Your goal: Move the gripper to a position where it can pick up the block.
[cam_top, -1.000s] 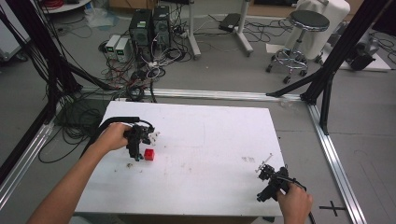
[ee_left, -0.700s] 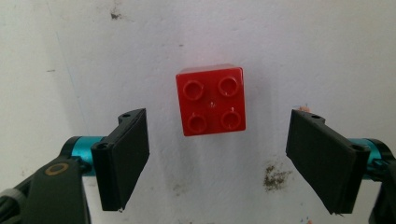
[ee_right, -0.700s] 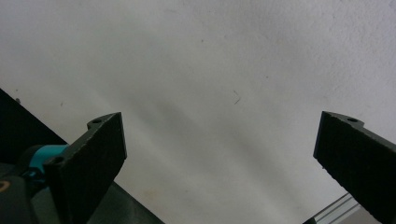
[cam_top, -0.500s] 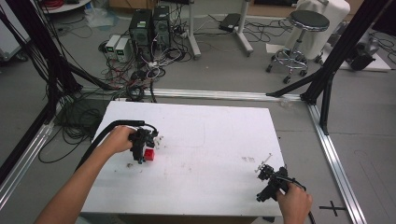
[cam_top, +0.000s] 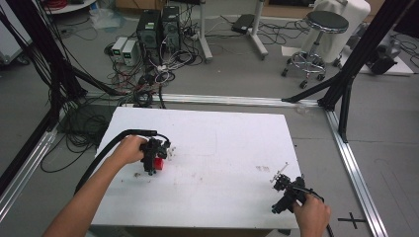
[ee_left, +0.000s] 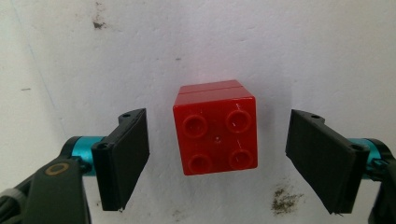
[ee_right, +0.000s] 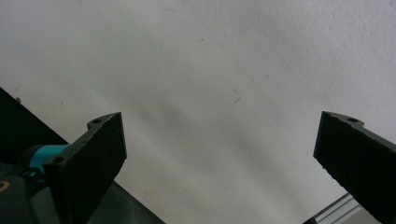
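The red brick stands on the white bench, on the person's left side, with its four studs facing up toward the camera of the left claw. In the left gripper view the brick sits right between the two black jaws, a clear gap on each side, so this claw is open and touches nothing. The brick looks almost square from above; a thin seam near its far edge suggests two pieces stacked or joined, but I cannot tell for sure. In my judgement, closing the jaws is all that a grasp needs.

In the high view the left claw hangs over the brick, while the right claw rests well apart, near the right front corner. Its jaws are wide open over bare bench. No container is on the bench.
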